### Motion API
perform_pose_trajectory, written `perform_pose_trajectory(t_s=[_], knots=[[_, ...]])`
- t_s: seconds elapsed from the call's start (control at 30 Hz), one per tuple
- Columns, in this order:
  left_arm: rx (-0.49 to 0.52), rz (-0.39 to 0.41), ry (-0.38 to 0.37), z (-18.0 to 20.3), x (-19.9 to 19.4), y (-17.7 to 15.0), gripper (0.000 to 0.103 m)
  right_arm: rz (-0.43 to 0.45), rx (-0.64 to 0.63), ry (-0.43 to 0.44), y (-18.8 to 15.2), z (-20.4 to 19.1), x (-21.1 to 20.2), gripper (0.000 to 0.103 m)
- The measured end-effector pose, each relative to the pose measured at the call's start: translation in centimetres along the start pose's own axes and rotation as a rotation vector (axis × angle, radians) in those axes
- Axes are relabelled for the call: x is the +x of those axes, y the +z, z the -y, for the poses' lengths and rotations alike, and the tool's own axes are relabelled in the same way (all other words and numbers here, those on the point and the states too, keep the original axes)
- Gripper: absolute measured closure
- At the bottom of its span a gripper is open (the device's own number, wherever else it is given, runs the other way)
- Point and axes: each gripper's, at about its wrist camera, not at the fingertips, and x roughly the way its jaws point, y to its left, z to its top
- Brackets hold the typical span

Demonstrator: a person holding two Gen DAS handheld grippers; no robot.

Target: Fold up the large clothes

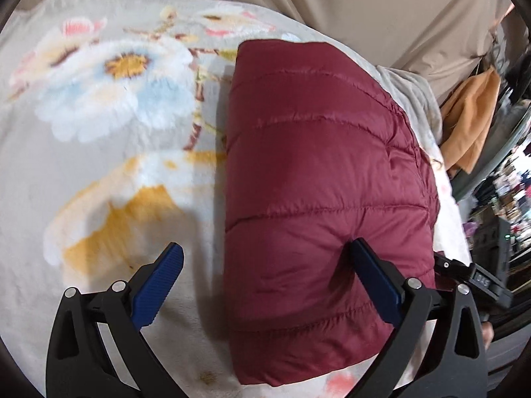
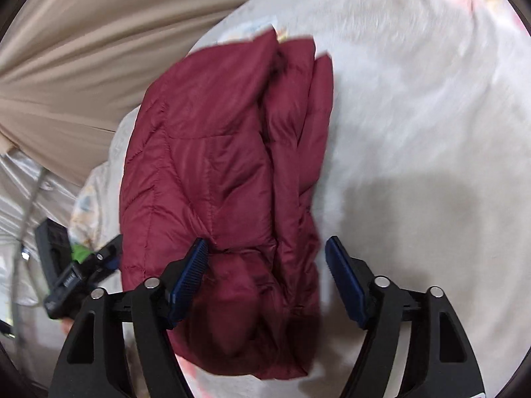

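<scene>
A maroon quilted puffer jacket (image 1: 315,165) lies folded into a thick bundle on a pale floral blanket (image 1: 99,132). My left gripper (image 1: 265,247) is open at the bundle's near left edge. One blue pad hangs over the bare blanket and the other rests against the jacket's top. In the right wrist view the jacket (image 2: 215,149) shows its stacked folded edges on the right side. My right gripper (image 2: 265,241) is open and straddles the near end of the bundle. Its left pad touches the fabric and its right pad stands clear over the blanket (image 2: 415,116).
A beige curtain (image 1: 365,6) hangs behind the bed. An orange cloth (image 1: 471,126) and cluttered shelves sit past the right edge. The left tool's black body (image 2: 63,275) shows beside the jacket, with a hand on it. Bare blanket stretches out left of the jacket.
</scene>
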Motion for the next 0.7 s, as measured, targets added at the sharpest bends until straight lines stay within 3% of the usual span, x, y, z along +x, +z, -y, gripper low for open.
perform_pose_trajectory(t_s=[0.17,0.37,0.53,0.7], knots=[[-0.033,-0.093,-0.184,0.0,2.6,-0.1,0.005,-0.014,0.006,0.043,0.3,0.2,0.6,0.025],[0.041,-0.072,-0.131,2.0,2.7,-0.2,0.008,-0.049,-0.005,0.101,1.6,0.2,1.5,0.027],[0.138,0.001,-0.022,4.0,0.8,0.3,0.032,-0.021,-0.071,0.087,2.0,-1.2,1.2,0.061],[0.235,0.060,0.014,6.7,-1.3,1.0,0.051,0.066,-0.149,0.061,1.2,-3.9,-1.0,0.077]])
